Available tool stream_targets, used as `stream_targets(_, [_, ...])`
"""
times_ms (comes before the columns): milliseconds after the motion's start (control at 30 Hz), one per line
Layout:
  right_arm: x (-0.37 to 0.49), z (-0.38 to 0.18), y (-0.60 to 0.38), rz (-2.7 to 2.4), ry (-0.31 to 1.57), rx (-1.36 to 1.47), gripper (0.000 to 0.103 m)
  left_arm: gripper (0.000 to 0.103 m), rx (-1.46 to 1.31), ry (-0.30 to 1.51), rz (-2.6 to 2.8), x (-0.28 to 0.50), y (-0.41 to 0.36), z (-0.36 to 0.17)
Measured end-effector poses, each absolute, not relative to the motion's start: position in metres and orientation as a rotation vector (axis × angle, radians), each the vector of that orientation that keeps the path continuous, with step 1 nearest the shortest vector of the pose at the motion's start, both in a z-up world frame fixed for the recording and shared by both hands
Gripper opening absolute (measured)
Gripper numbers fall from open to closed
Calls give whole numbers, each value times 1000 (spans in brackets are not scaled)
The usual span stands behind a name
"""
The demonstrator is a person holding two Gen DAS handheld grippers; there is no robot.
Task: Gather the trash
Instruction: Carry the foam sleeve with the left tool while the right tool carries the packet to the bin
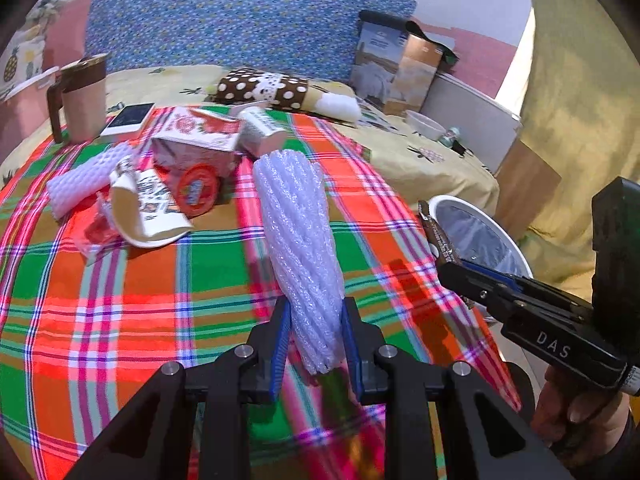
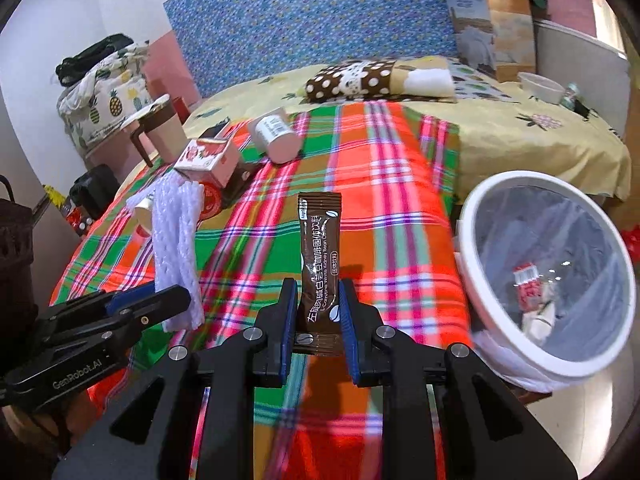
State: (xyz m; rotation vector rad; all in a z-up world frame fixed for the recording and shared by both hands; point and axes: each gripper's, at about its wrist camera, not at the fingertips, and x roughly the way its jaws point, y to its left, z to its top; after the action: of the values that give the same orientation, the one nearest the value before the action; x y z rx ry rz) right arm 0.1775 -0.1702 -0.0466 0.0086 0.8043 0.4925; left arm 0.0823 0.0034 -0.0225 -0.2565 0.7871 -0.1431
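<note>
I am carrying two pieces of trash at once so that one trip to the bin clears both, and I place everything here by that bin, which is standing off the right edge of the bed.

Farthest from the bin, my left gripper is clamping the foam net sleeve near its lower end, jaws nearly closed and squeezing the soft mesh between the blue pads. I am gripping it low so the long body sticks out ahead of me and stays clear of the plaid blanket. It is looking white, slightly glittery, woven of thin foam strands, and pinched narrow where the pads bite.

Nearer the bin, my right gripper is pinching the coffee sachet by its bottom part, jaws almost shut on the flat packet. It is standing upright above the blanket, dark brown with white lettering, flat and only lightly creased.

The bin itself, white-rimmed with a clear liner, is already holding a red-and-white wrapper. More litter is waiting on the blanket, well away from the bin: a red-and-white carton, a torn paper cup and another foam piece.
</note>
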Motion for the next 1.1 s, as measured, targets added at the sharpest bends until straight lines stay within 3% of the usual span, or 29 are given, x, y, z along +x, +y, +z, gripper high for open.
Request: stream_targets(1100, [183, -51, -301, 172, 755, 156, 23, 26, -109, 778, -449, 147, -151, -2])
